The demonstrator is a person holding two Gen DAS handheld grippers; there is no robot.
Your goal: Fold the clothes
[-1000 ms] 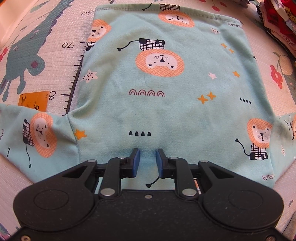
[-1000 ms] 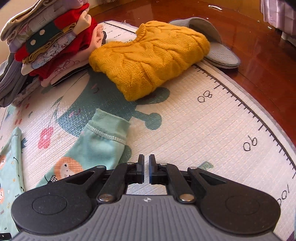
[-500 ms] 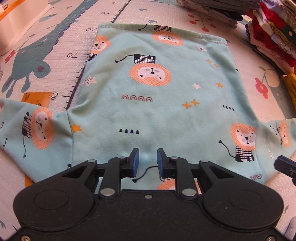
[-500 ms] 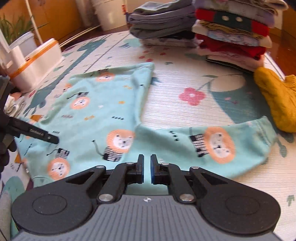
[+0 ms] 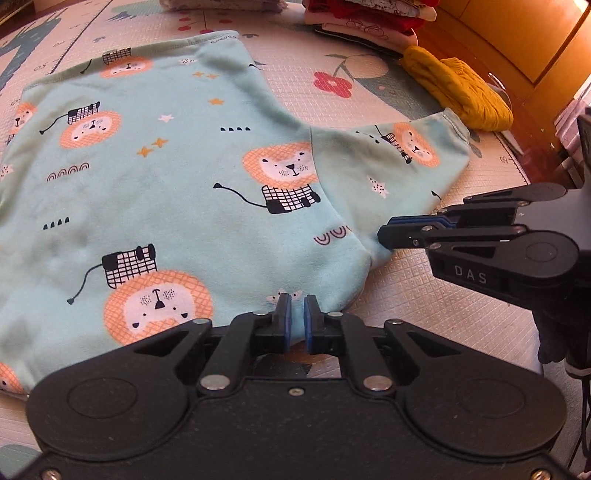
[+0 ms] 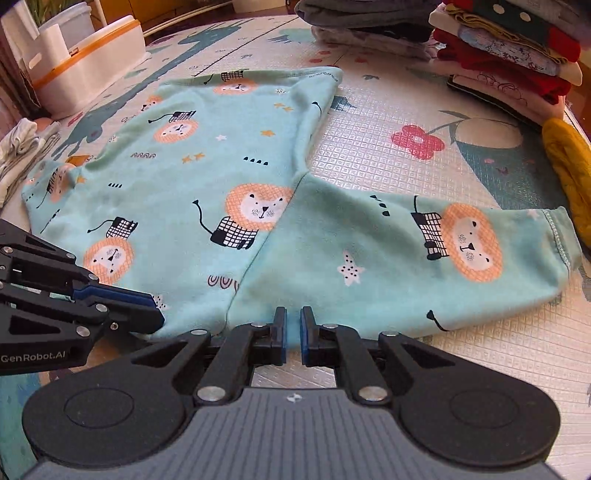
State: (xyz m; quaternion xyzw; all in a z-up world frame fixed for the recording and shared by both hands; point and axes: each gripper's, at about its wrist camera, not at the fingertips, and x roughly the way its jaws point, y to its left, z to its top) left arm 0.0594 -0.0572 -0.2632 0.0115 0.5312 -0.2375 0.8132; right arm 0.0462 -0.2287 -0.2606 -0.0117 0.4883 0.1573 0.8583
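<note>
A: What is underfoot?

B: A pale embossed foam play mat (image 6: 424,177) printed with a red flower, teal animal shapes and a ruler scale; beyond its edge, glossy brown wooden floor (image 5: 517,44) in warm light.

A: And the garment?

B: The mint-green cotton shirt with orange lion prints (image 6: 207,166) lies flat on the mat, hem away from the cameras, one sleeve (image 6: 424,258) stretched out towards a mustard-yellow knitted sweater (image 5: 458,88); the cuff lies just beside the sweater.

A: The grippers?

B: The left gripper (image 5: 296,319) sits at the shirt's near edge, jaws a narrow slit apart with cloth between the blue pads; whether they pinch it I cannot tell; the right gripper (image 6: 291,334) is at the sleeve's near edge by the shoulder seam, jaws likewise nearly together over the fabric, grip uncertain.

A: Around the mat?

B: A stack of folded red, cream and patterned clothes (image 6: 509,48); a grey folded pile (image 6: 362,18) beside it; a white plastic box with an orange band (image 6: 88,55) at the far left.
</note>
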